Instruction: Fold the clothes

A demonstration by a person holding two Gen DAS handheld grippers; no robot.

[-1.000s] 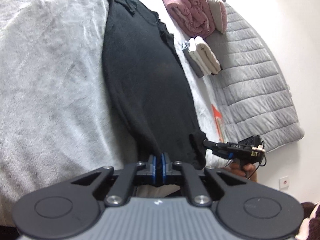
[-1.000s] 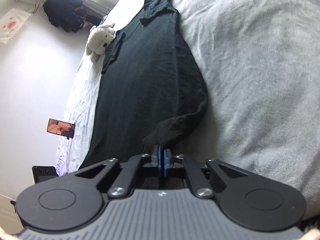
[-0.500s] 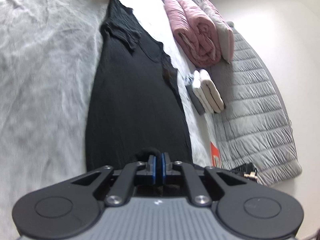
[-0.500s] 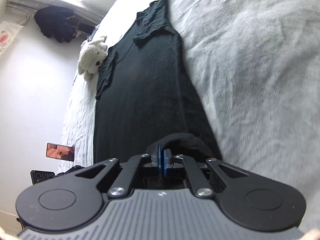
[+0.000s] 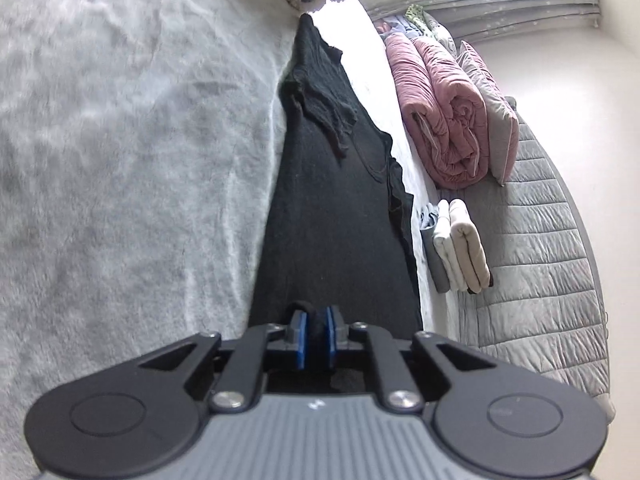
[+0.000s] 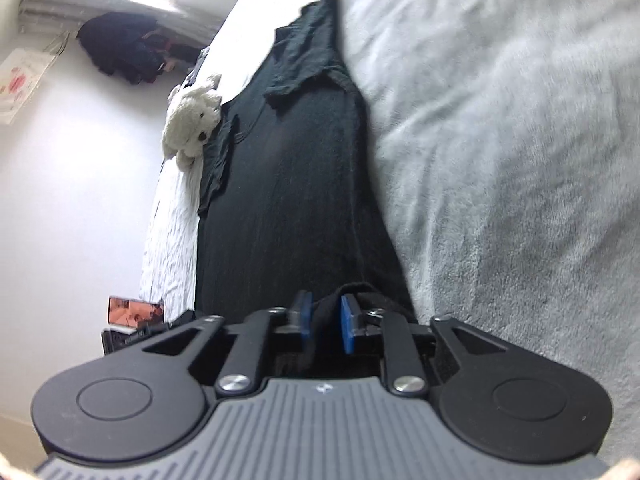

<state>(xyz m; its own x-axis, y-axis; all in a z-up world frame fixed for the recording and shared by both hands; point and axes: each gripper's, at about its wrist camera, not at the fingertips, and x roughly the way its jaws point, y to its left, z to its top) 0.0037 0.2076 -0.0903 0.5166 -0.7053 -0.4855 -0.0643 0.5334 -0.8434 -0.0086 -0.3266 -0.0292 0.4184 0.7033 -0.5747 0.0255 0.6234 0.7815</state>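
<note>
Black garment [image 5: 332,216] lies lengthwise on grey bed [image 5: 120,160], sleeves folded in. Left tool [image 5: 315,338] jaws opening, hem bunch between pads. Right tool [image 6: 324,322] jaws opening, pads clear of cloth. Step: releasing hem. Next: regrip for crosswise fold.

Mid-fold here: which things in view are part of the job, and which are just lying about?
Part of the job:
- black garment, laid out long on the bed
- left gripper, jaws opening, hem fabric between them
- right gripper, jaws opening, fabric between them

Lying about:
- plush toy
- pink rolled blanket
- folded pale stack
- phone
- grey bedspread
</note>
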